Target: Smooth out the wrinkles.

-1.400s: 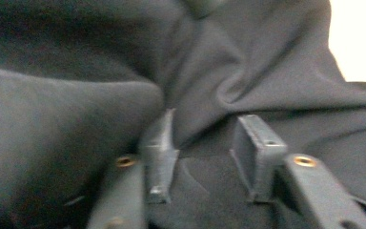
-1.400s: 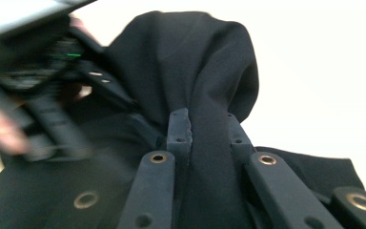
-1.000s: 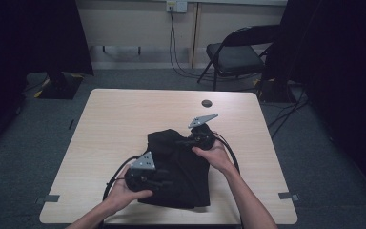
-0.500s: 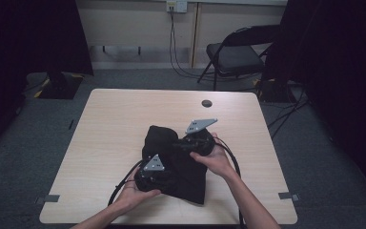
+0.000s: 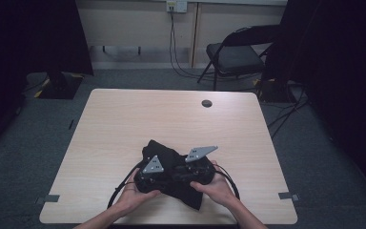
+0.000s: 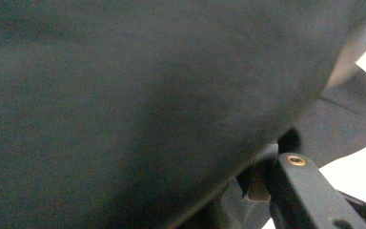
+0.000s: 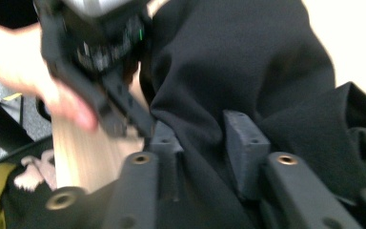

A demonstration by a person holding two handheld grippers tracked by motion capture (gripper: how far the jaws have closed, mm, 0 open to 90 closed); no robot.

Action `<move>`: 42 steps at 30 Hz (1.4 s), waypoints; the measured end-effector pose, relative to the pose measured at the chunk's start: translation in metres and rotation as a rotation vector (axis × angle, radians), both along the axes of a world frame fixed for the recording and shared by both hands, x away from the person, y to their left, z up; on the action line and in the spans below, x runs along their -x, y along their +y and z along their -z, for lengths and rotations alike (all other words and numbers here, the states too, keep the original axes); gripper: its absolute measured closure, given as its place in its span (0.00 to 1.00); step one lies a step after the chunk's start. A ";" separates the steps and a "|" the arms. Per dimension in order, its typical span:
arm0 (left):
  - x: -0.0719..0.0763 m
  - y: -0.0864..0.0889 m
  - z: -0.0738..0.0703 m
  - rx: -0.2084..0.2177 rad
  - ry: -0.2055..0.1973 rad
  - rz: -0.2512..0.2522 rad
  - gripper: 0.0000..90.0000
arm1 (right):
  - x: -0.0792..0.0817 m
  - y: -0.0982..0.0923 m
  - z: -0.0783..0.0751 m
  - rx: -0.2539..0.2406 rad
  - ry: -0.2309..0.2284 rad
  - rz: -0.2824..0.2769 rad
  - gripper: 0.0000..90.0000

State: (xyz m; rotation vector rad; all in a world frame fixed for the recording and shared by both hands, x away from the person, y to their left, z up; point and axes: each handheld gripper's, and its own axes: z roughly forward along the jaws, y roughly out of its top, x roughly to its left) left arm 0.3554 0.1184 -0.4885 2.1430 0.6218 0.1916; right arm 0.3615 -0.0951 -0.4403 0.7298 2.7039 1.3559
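Observation:
A black cloth [image 5: 164,155] lies bunched near the table's front edge. Both hands rest on it close together. My left gripper [image 5: 164,175] sits at its left side; its jaws have just been closing. In the left gripper view the black cloth [image 6: 147,95] drapes right over the lens, and one finger [image 6: 305,191] shows at the lower right. My right gripper [image 5: 181,175] faces the left one. Its jaws have just been opening. In the right gripper view my right gripper [image 7: 202,143] stands open, a fold of the cloth [image 7: 238,62] lying loose between its pads.
The wooden table [image 5: 124,124] has a black round cap [image 5: 207,103] near its far edge. A folding chair [image 5: 238,55] stands behind the table at the right. Cables [image 5: 124,183] trail from the grippers toward the front edge.
The right hand has come toward the table's front edge, close to the left gripper. The cloth is bunched into a smaller heap than before. The left hand barely shifted.

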 end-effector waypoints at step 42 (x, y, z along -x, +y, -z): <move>-0.015 0.040 -0.044 -0.030 0.031 0.052 0.52 | -0.007 -0.018 -0.015 -0.019 -0.024 0.194 0.63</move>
